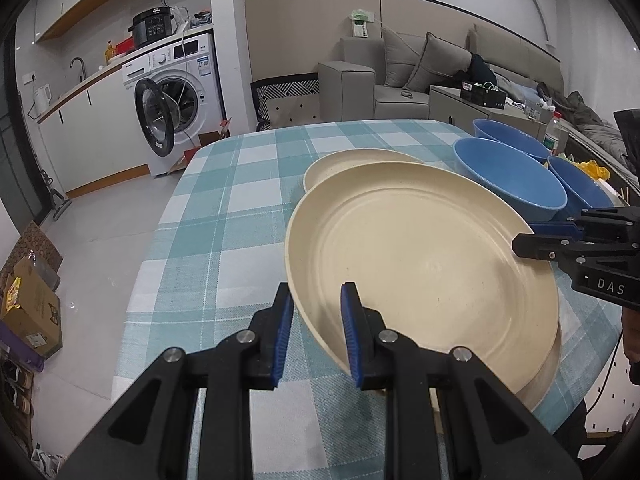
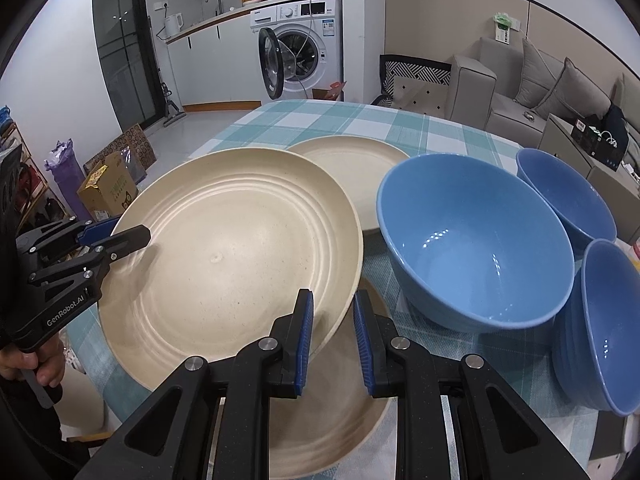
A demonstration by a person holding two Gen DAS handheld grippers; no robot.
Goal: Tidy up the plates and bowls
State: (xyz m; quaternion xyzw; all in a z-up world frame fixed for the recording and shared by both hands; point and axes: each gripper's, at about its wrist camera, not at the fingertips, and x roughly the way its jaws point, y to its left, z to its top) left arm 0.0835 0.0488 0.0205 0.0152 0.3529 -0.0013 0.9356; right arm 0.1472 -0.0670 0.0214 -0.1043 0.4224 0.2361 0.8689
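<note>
A cream plate (image 1: pixel 420 256) (image 2: pixel 232 256) is held tilted above a second cream plate (image 2: pixel 332 412) (image 1: pixel 548 368) on the checked table. My left gripper (image 1: pixel 316 300) (image 2: pixel 116 236) straddles its left rim, jaws apart around the edge. My right gripper (image 2: pixel 332 304) (image 1: pixel 528 236) straddles its right rim, jaws also apart. A third cream plate (image 1: pixel 352 164) (image 2: pixel 356 168) lies farther back. Three blue bowls stand to the right: a large one (image 2: pixel 476 240) (image 1: pixel 512 184), one behind it (image 2: pixel 568 196) (image 1: pixel 508 136), one nearest (image 2: pixel 600 328) (image 1: pixel 580 188).
The table's checked cloth (image 1: pixel 224 216) ends at a left edge above the tiled floor. A washing machine (image 1: pixel 176 92) with its door open stands beyond, a grey sofa (image 1: pixel 420 68) at the back. Cardboard boxes (image 1: pixel 28 312) sit on the floor at left.
</note>
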